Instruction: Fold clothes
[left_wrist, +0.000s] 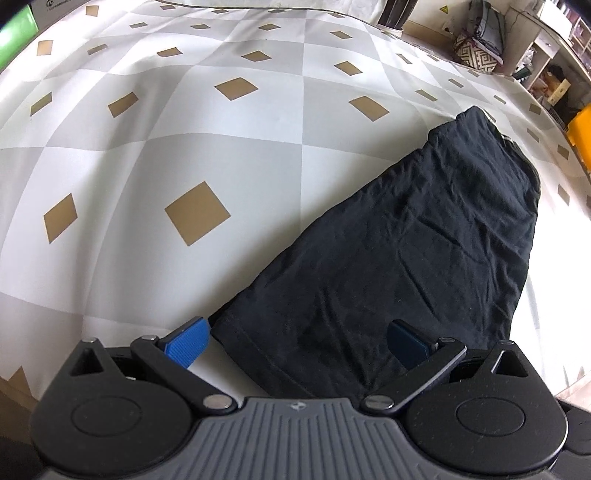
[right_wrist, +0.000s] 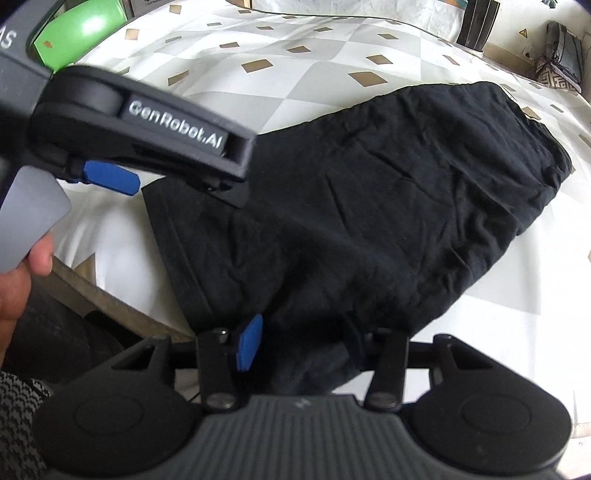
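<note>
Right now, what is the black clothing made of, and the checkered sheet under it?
The black garment looks like soft matte cotton knit: it creases finely and lies limp. The checkered sheet seems a smooth woven fabric with a slight sheen, printed with grey, white and tan diamonds. Neither fibre is certain from a look alone.

Ahead and left of the left gripper (left_wrist: 295, 341), the checked sheet (left_wrist: 155, 155) lies bare; the black garment (left_wrist: 424, 240) fills its right.

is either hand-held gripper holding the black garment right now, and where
Left hand-held gripper: open, holding nothing. Right hand-held gripper straddles the black garment's near edge; grip unclear.
</note>
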